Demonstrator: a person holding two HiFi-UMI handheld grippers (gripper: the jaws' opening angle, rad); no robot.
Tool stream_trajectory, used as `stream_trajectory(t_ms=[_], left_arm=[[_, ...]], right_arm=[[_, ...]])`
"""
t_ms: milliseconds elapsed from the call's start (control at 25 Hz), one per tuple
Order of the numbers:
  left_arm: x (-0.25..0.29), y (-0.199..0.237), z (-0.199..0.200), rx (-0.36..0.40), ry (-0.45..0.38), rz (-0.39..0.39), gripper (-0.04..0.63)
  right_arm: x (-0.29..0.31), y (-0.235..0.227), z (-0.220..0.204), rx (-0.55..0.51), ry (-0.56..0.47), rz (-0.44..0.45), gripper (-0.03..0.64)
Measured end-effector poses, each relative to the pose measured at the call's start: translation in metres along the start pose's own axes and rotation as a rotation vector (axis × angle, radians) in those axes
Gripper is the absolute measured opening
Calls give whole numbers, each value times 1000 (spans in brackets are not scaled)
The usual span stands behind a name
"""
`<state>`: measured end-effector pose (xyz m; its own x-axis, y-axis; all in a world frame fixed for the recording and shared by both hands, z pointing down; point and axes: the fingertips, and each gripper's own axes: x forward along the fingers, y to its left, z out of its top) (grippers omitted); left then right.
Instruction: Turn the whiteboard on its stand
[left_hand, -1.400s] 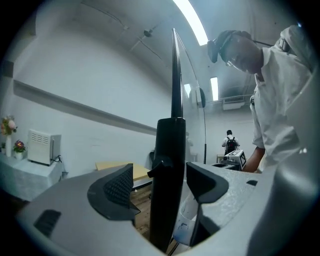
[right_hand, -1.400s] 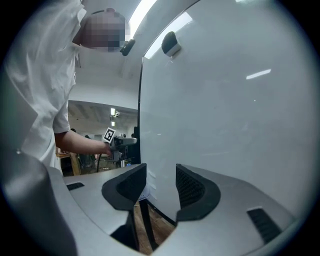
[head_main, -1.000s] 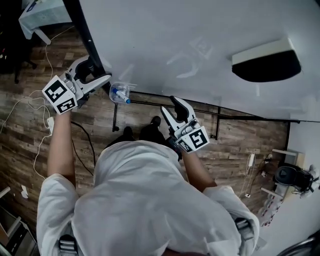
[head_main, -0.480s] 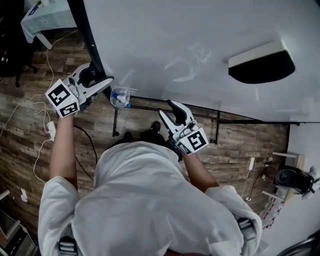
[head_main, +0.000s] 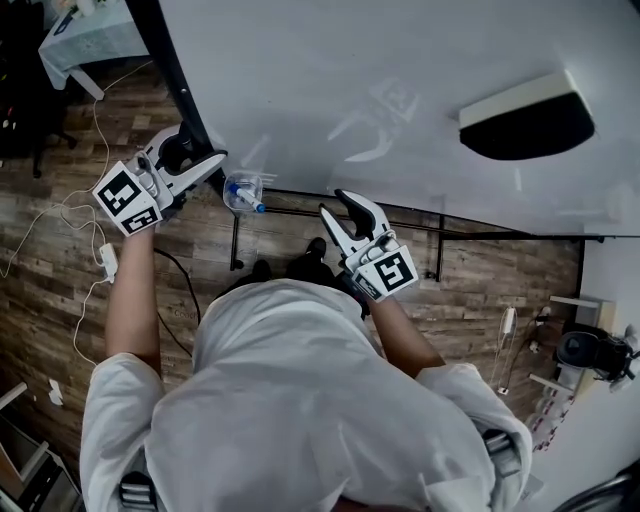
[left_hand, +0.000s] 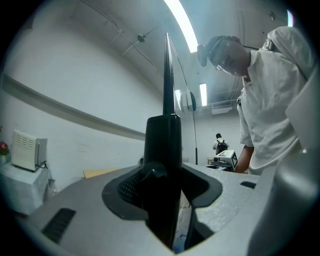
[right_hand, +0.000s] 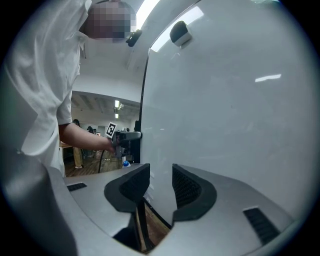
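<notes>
The whiteboard (head_main: 400, 70) hangs tilted on its stand, with a black side frame (head_main: 170, 70) along its left edge. My left gripper (head_main: 188, 152) is shut on that frame (left_hand: 167, 145), whose post fills the gap between the pads; its jaws have just been closing. My right gripper (head_main: 343, 207) is at the board's lower edge and is open. In the right gripper view the board (right_hand: 225, 100) passes between the pads of the right gripper (right_hand: 161, 185), with a gap showing. Those jaws have also been closing.
A clear cup holding a blue marker (head_main: 241, 190) hangs at the board's lower edge between the grippers. A black-and-cream eraser (head_main: 525, 120) sticks to the board face. The stand's black bars (head_main: 234, 240) cross the wooden floor. Cables (head_main: 85, 270) lie at the left.
The left gripper's jaws have narrowed onto the black frame. The right gripper has stayed at the board's lower edge, its jaws a little closer together.
</notes>
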<state>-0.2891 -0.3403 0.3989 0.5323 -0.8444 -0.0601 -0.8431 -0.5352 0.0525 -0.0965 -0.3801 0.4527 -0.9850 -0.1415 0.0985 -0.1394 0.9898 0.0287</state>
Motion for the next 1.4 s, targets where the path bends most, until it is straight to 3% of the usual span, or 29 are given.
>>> stream_trajectory(t_ms=[240, 920, 1400], left_arm=[[0, 0, 2, 6, 7, 10, 207], [0, -2, 8, 33, 17, 33, 210], [0, 0, 8, 21, 50, 61, 215]], right_arm=[[10, -1, -7, 16, 42, 21, 132], [19, -9, 14, -66, 3, 90, 97], [21, -5, 19, -39, -10, 169, 77]])
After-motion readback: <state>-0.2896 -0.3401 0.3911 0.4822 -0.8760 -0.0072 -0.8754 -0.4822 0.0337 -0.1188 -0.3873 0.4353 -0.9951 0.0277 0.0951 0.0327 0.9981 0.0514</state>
